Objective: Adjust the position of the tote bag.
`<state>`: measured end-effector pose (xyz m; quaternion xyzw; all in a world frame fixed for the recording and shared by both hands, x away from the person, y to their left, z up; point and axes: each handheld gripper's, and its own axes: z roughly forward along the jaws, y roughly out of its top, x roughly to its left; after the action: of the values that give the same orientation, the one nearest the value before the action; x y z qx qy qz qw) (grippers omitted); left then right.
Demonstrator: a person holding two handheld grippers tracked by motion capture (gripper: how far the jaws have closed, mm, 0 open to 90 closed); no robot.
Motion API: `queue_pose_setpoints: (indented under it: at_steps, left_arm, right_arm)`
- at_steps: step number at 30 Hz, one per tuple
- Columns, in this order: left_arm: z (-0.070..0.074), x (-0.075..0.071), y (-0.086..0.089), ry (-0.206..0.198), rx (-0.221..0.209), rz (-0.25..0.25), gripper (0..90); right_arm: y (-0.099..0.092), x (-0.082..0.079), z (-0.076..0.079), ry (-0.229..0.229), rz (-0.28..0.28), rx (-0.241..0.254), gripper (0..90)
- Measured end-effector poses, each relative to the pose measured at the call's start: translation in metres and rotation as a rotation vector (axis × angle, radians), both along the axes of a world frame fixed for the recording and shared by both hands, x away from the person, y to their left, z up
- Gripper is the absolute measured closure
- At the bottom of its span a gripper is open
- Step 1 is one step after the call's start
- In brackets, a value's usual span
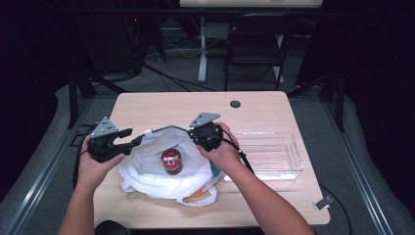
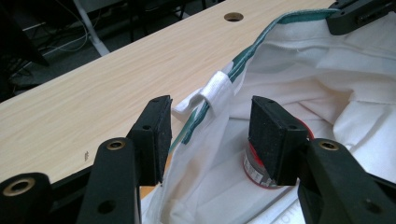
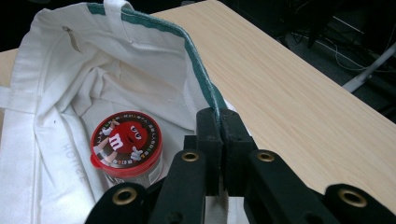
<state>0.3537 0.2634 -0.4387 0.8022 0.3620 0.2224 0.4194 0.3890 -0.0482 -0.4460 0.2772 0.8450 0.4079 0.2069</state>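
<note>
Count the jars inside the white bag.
1. A red-lidded candy jar stands upright in the open white tote bag, near its middle, also seen in the right gripper view. Folds of cloth could hide something smaller deeper in the bag.

The bag [image 1: 161,171] is white cloth with a green-edged rim. Inside, the jar [image 3: 127,141] has a red lid (printed with a red cartoon candy figure on a dark brown disc). The table [image 1: 161,105] is pale wood-grain, the bin [image 1: 266,155] clear, both grippers black.
</note>
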Motion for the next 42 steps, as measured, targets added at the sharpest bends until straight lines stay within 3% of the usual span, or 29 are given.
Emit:
queue_pose_setpoints:
  at_steps: [14,32,37,42]
  left_arm:
    - [-0.007,0.005,0.011,0.019,0.004,0.042,49.6]
    - [-0.032,0.020,0.015,0.077,0.032,0.072,53.9]
    - [-0.037,0.024,0.010,0.073,0.066,0.080,61.2]
    - [-0.039,0.027,0.008,0.062,0.052,0.084,73.1]
  right_arm:
    - [-0.004,0.015,-0.002,0.032,-0.026,0.011,88.0]
    - [-0.006,0.024,-0.008,0.040,-0.040,0.009,87.9]
    - [-0.006,0.026,-0.009,0.042,-0.047,0.004,87.9]
    - [-0.007,0.028,-0.011,0.046,-0.054,0.002,87.9]
